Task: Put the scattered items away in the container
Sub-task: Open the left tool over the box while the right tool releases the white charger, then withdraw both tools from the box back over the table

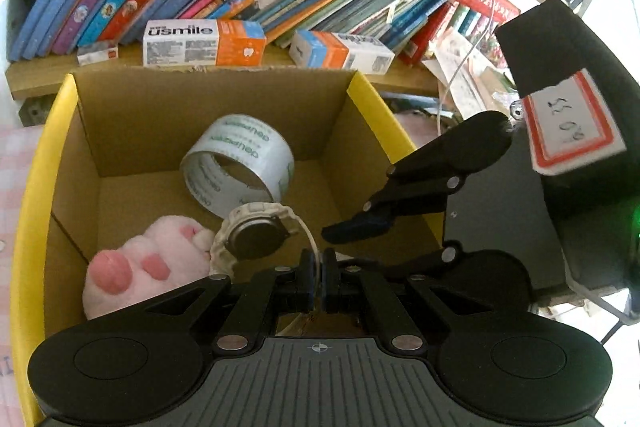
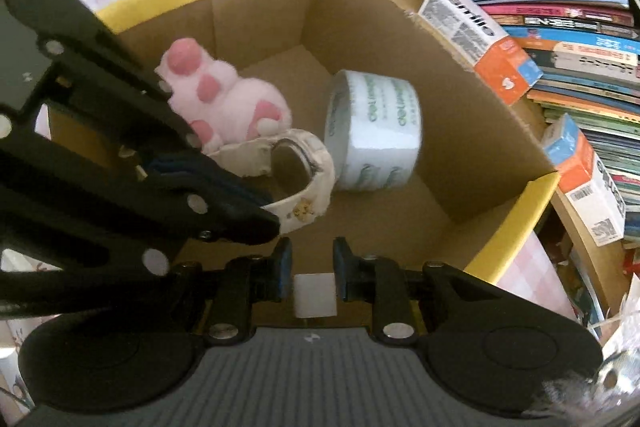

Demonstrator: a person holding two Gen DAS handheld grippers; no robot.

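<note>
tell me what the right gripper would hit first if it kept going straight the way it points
Probably the brown cardboard floor of the yellow-rimmed box, just right of the white wristwatch; depth is unclear.

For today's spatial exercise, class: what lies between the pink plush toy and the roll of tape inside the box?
The white watch, held by its strap in the left gripper, hangs between the plush toy and tape roll; the right wrist view shows it best.
</note>
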